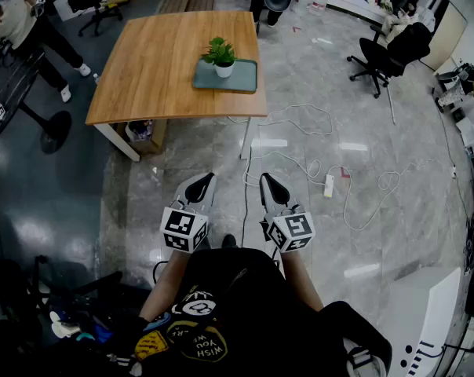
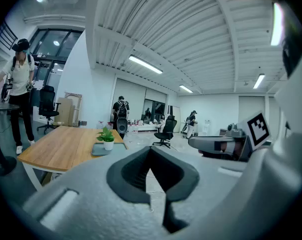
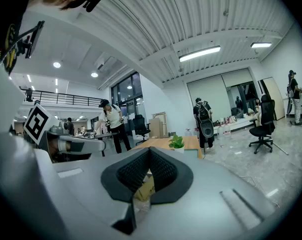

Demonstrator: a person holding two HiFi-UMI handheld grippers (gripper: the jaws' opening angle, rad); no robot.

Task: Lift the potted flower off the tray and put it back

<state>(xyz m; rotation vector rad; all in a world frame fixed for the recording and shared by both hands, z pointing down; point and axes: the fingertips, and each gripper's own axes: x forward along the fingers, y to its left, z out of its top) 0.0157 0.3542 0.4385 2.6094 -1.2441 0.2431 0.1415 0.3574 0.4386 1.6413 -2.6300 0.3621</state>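
Observation:
A small green plant in a white pot [image 1: 220, 56] stands upright on a grey-green tray [image 1: 242, 78] at the right end of a wooden table [image 1: 151, 69]. Both grippers hang far from it, close to my body over the floor. My left gripper [image 1: 205, 181] and right gripper [image 1: 268, 181] point toward the table, each with its jaws together and nothing between them. From the left gripper view [image 2: 150, 149] the potted flower [image 2: 107, 137] is small and distant at left. The right gripper view [image 3: 149, 151] has the potted flower [image 3: 177, 143] just above its tips.
White cables and a power strip [image 1: 329, 184] lie on the marble floor between me and the table. A cardboard box [image 1: 146, 133] sits under the table. Office chairs [image 1: 386, 56] stand at right and back. A person [image 1: 21, 30] stands at the far left by a dark stand.

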